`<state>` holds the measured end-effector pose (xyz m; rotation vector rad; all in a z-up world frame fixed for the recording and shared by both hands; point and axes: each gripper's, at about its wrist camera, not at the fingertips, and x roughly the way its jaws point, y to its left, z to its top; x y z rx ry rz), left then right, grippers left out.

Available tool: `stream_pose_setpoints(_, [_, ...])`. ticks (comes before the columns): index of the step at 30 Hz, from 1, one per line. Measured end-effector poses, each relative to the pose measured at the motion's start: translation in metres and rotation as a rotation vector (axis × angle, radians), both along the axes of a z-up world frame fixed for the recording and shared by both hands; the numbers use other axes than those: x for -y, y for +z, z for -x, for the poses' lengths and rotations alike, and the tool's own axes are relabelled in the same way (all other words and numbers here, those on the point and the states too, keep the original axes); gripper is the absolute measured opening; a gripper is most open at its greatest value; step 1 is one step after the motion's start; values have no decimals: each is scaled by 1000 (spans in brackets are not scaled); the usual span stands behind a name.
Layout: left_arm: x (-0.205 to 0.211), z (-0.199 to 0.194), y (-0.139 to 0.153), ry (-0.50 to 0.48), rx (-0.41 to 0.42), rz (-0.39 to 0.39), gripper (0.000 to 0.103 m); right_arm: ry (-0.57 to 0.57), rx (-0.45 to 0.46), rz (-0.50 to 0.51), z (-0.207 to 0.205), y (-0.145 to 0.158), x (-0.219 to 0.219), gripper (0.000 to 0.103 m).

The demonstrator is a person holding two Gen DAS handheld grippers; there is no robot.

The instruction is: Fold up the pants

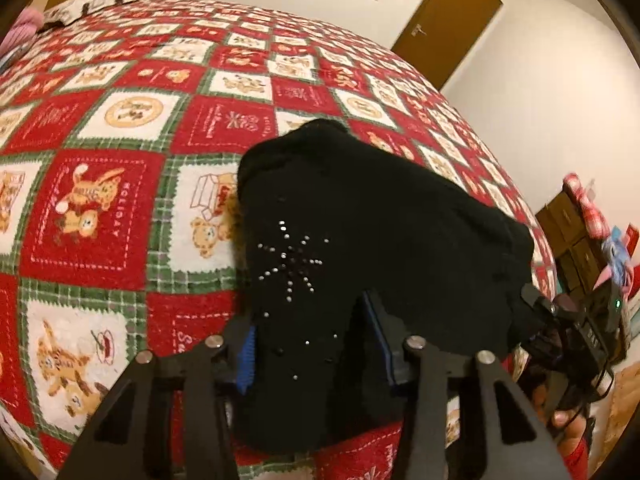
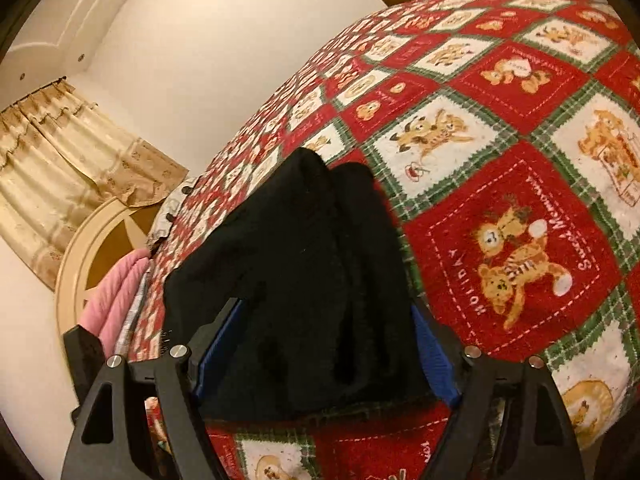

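Observation:
Black pants [image 1: 372, 216] with a rhinestone star lie bunched in a folded heap on the red, white and green quilt [image 1: 120, 128]. My left gripper [image 1: 308, 340] stands open with its blue-padded fingers on either side of the near end of the pants. The right gripper shows at the right edge of the left wrist view [image 1: 560, 320], at the pants' other side. In the right wrist view the pants [image 2: 304, 280] lie in thick folds between the wide-apart fingers of my right gripper [image 2: 324, 340]. The cloth fills both gaps and hides whether any pad touches it.
The quilt covers a bed [image 2: 520, 160] that fills most of both views. A brown door [image 1: 448, 20] is in the far wall. A dark dresser [image 1: 572, 240] with toys stands right of the bed. Pink cloth [image 2: 116, 300] and a curtain [image 2: 60, 168] are by the headboard.

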<state>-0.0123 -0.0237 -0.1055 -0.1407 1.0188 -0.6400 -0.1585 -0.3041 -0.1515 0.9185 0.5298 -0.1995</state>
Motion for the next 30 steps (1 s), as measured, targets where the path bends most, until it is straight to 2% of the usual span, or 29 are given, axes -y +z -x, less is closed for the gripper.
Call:
stream_pose_setpoints(2, [1,1,1,2,1,-12,52,11,-17,-11,0,-1,3,69])
stream_pose_setpoints(4, [3,2,2,0,3,-26,54,18,-19,-39,4,-4,7,50])
stream_pose_setpoints(6, [3,1,1,1,-5,-15,57,33,1,-76,11,-9,11,46])
stream_pose_setpoints(8, [2,0,1,-5,-16,-4,60,34,2,-74,10,-8,10,45])
stream_pose_setpoints(11, [3,-1,2,-10,-24,-8,60,37,-21,0,8,-2,3,45])
stream_pose_setpoints(17, [6,-1,2,-16,-27,-5,65,17,-36,94,4,-1,-7,52])
stream_pose_setpoints(18, [6,-1,2,-21,-26,-4,65,35,-60,133,1,2,-12,50])
stream_pose_setpoints(19, [5,-1,2,-28,-26,1,64,60,-93,203,-3,9,-19,42])
stream_pose_setpoints(20, [4,-2,2,-41,-30,12,62,75,-102,227,-4,12,-22,41])
stream_pose_setpoints(21, [2,-4,2,-49,-38,25,61,88,-97,228,-5,15,-24,39])
stream_pose_setpoints(23, [-9,-11,-1,-56,-77,78,49,96,-55,167,-2,17,-18,38])
stream_pose_setpoints(25, [-29,-22,-6,-54,-146,173,43,98,-18,106,2,15,-10,37])
stream_pose_setpoints(27, [-42,-27,-9,-50,-185,234,43,99,-6,75,3,11,-8,37])
stream_pose_setpoints(30, [-50,-32,-11,-36,-219,258,43,92,-34,63,0,3,-7,40])
